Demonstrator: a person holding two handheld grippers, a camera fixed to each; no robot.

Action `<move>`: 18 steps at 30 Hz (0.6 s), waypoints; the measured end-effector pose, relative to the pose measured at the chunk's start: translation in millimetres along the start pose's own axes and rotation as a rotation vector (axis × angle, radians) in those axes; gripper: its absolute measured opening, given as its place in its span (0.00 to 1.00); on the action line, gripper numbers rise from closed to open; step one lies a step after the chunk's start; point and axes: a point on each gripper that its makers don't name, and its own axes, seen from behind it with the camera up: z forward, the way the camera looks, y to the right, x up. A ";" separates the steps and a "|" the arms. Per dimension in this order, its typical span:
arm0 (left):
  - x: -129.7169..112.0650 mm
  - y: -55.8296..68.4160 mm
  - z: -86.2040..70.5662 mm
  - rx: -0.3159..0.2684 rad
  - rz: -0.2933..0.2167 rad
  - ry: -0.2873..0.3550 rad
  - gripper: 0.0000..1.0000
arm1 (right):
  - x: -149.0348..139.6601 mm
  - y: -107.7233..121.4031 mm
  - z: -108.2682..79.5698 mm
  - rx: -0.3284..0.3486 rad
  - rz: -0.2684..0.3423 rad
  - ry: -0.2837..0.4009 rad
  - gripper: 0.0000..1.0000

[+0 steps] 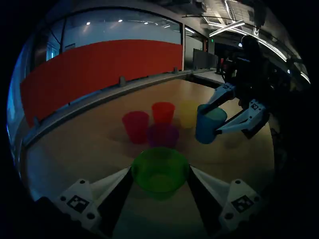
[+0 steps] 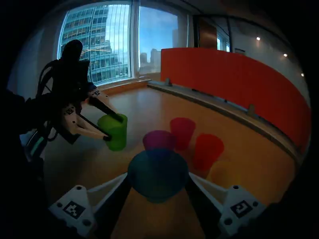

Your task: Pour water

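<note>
Green cup [image 1: 159, 165] is clamped by left gripper [image 1: 159, 179], blue cup [image 2: 157, 171] by right gripper [image 2: 158, 183], both over the table [image 1: 99, 147]. Thin plastic is judged light, squashy, slippery when wet; gentle mid-wall hold advised.

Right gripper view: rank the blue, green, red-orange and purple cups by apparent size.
1. blue cup, though nearest the camera.
2. green cup and red-orange cup: about alike, not ranked.
3. purple cup, partly hidden behind the blue one.
</note>
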 end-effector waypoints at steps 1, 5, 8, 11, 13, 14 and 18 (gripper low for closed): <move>3.2 -1.3 -2.2 0.006 -0.001 0.009 0.88 | 3.1 0.0 -1.4 -0.002 -0.002 0.006 0.90; 16.8 -6.7 -11.6 0.030 -0.005 0.054 0.88 | 15.4 0.3 -6.6 -0.010 -0.012 0.031 0.90; 27.3 -9.4 -19.7 0.041 -0.009 0.090 0.88 | 24.9 0.6 -10.3 -0.016 -0.021 0.051 0.90; 37.3 -12.1 -27.4 0.052 -0.016 0.125 0.88 | 35.3 0.9 -13.7 -0.021 -0.029 0.074 0.90; 44.2 -14.3 -32.2 0.060 -0.021 0.149 0.88 | 42.1 1.0 -16.0 -0.024 -0.034 0.090 0.90; 47.4 -15.4 -34.5 0.064 -0.024 0.160 0.88 | 45.2 1.0 -17.1 -0.025 -0.037 0.098 0.90; 60.3 -20.2 -43.6 0.078 -0.031 0.205 0.88 | 56.6 0.4 -21.2 -0.029 -0.047 0.127 0.90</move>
